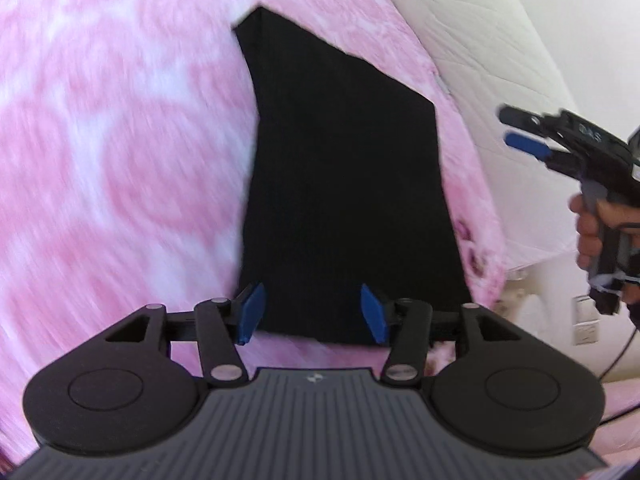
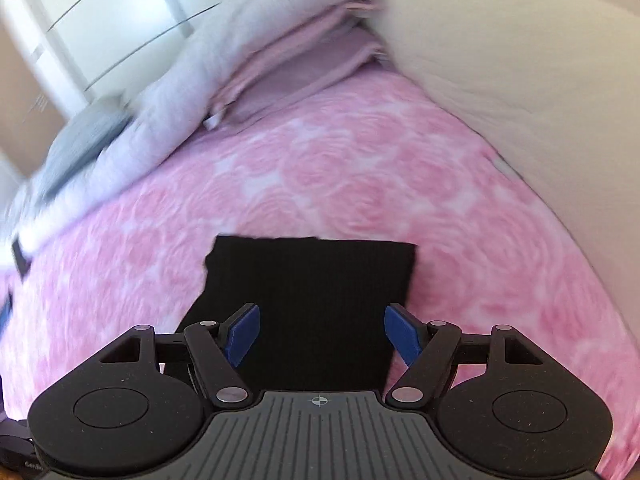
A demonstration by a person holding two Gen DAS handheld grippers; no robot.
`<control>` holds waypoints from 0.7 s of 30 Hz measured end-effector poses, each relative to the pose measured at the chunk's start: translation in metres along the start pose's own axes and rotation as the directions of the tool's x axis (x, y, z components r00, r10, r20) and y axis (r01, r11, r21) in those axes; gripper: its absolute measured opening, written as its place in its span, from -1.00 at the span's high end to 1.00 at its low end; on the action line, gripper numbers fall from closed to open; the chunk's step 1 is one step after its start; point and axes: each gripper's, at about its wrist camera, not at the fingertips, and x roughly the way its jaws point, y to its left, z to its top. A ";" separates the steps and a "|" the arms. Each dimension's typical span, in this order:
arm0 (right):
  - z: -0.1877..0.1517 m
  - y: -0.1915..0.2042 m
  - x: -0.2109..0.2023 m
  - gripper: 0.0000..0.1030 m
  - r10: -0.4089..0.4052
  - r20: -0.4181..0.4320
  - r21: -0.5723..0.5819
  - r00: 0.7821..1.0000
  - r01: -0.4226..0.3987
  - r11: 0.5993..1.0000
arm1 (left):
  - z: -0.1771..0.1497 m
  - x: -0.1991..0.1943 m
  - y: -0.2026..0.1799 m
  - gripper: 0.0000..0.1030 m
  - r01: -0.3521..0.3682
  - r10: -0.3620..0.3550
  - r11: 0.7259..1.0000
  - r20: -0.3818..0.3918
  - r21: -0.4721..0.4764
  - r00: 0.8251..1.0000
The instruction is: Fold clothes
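Black fabric, a folded garment [image 1: 344, 184], lies flat on the pink rose-patterned bedspread [image 1: 120, 160] of the bed, near the cream padded headboard [image 2: 500, 60] and well apart from the stacked grey and pink bedding [image 2: 248, 52]. The left hand-held gripper [image 1: 314, 312] hangs over the near edge of the garment with its blue pads [image 1: 251, 312] spread apart and nothing clamped between them. The right hand-held gripper [image 2: 322, 334], carried by a person's hand [image 1: 592, 228], likewise stands with jaws wide and empty above the garment, not touching it.
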 end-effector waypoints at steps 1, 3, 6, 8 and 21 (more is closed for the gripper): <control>0.001 0.007 0.001 -0.41 -0.002 -0.014 -0.041 1.000 0.002 0.999 | -0.008 0.001 -0.001 -0.33 0.031 -0.032 0.998 -0.002 -0.051 0.999; 0.003 0.017 0.005 -0.41 0.003 -0.043 -0.098 0.999 -0.007 0.995 | -0.023 0.002 -0.003 -0.67 0.085 -0.085 0.985 0.003 -0.150 0.996; 0.013 0.021 0.014 -0.42 0.027 -0.069 -0.181 0.997 -0.039 0.983 | -0.043 0.017 -0.003 -0.94 0.162 -0.160 0.919 0.035 -0.361 0.986; 0.024 0.014 0.024 -0.42 0.067 -0.079 -0.224 0.995 -0.083 0.971 | -0.055 0.032 -0.002 -0.96 0.155 -0.145 0.857 0.058 -0.491 0.988; 0.094 -0.023 0.157 -0.42 0.287 -0.374 -0.436 0.882 -0.440 0.785 | -0.096 0.089 -0.030 -0.89 0.127 0.124 0.676 0.283 -0.726 0.951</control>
